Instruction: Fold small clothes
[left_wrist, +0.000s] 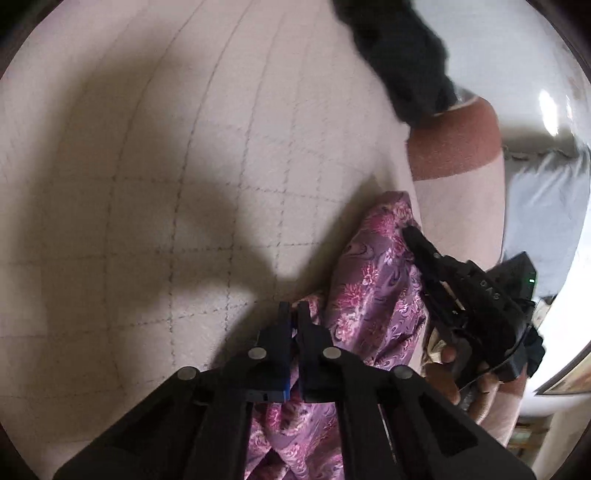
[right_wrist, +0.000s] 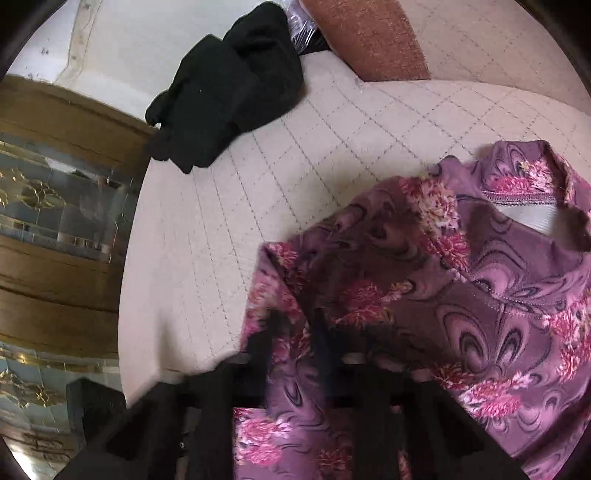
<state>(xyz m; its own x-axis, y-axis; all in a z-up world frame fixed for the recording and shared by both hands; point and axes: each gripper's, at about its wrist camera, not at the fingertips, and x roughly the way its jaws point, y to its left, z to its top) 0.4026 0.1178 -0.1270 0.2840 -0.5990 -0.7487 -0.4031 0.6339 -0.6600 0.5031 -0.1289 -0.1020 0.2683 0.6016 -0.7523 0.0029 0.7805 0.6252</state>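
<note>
Fingers pinching purple garment edge.

My left gripper points down at a slant. Its two black fingers are squeezed together, with a bit of the purple flowery cloth pinched between the blue pads. My right gripper also tips down, and its fingers look blurry in its own camera. They are closed too, with the same cloth between them. From my left camera I can see my right hand wrapped around the black handle.
</note>
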